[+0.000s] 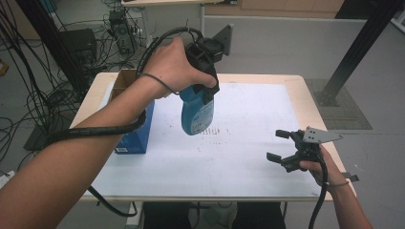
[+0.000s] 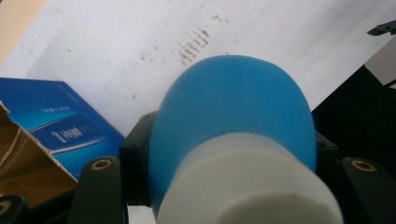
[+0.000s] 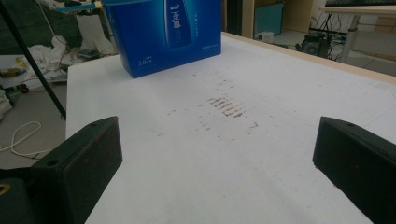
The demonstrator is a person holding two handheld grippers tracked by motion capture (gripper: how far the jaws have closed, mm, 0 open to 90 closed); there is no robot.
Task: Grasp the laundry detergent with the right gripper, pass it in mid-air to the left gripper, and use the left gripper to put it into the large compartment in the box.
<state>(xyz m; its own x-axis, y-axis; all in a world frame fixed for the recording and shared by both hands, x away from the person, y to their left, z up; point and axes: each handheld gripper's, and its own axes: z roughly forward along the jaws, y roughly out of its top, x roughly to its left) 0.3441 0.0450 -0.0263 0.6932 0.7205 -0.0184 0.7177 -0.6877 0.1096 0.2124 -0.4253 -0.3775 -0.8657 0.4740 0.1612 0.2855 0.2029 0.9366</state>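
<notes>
Fingers (image 1: pixel 206 93) around blue white-capped bottle (image 1: pixel 197 113)

Smooth matt blue plastic bottle (image 1: pixel 197 112) with ribbed white cap (image 2: pixel 247 182); glossy printed cardboard box (image 1: pixel 136 131); stained white paper table cover (image 1: pixel 239 157).

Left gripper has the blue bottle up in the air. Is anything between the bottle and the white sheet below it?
Nothing visible. The blue bottle hangs from the left gripper over a bare, faintly stained stretch of the white sheet. The blue box stands off to one side at the sheet's edge, and the right gripper, jaws open, is at the other side.
</notes>
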